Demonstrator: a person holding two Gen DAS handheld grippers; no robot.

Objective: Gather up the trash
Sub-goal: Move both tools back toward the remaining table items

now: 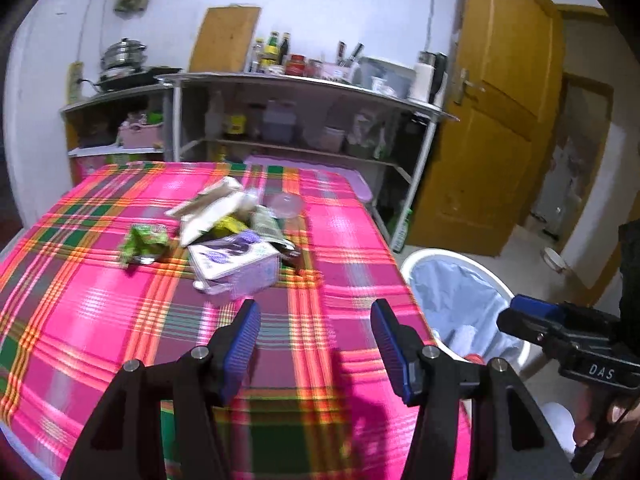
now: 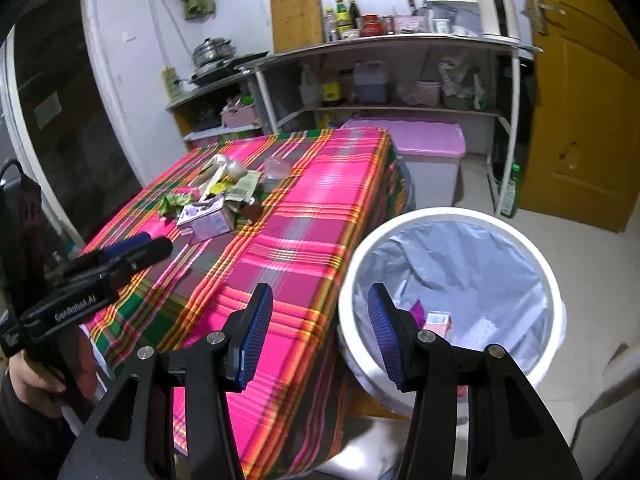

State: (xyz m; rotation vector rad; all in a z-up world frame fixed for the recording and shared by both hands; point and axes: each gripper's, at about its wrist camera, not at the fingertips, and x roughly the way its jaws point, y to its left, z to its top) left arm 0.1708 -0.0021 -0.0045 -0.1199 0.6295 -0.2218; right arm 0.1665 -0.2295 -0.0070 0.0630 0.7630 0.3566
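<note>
Left wrist view: the picture is showing motion blur, so print on the trash is not readable. The left gripper (image 1: 316, 344) is hanging over the near part of the table (image 1: 80, 320), which is wearing a pink plaid cloth; its jaws are standing apart with nothing between them. The trash pile (image 1: 232, 224) is lying well ahead near the table's middle: a purple-and-white box (image 1: 236, 268) nearest, a green wrapper (image 1: 144, 242) to its left, pale cardboard and paper behind, and a clear cup (image 1: 286, 205) at the back. What is lying under the cardboard is hidden. The white bin (image 1: 460, 292) with a pale blue liner is standing on the floor just beside the table's right edge; its contents are hard to make out. The right gripper (image 1: 532, 312) is showing side-on at the right edge, a hand (image 1: 600, 420) partly cut off beneath it.

Right wrist view: the right gripper (image 2: 320, 332) is angling down over the table corner and the bin (image 2: 452, 220), jaws released and empty. Inside the bin a small pink carton (image 2: 438, 322) and a purple scrap are lying on the liner; the right finger is covering part of the bottom. The trash pile (image 2: 224, 196) is sitting far up the table. The left gripper (image 2: 136, 248) is reaching in from the left edge over the table, its jaws seen side-on.
</note>
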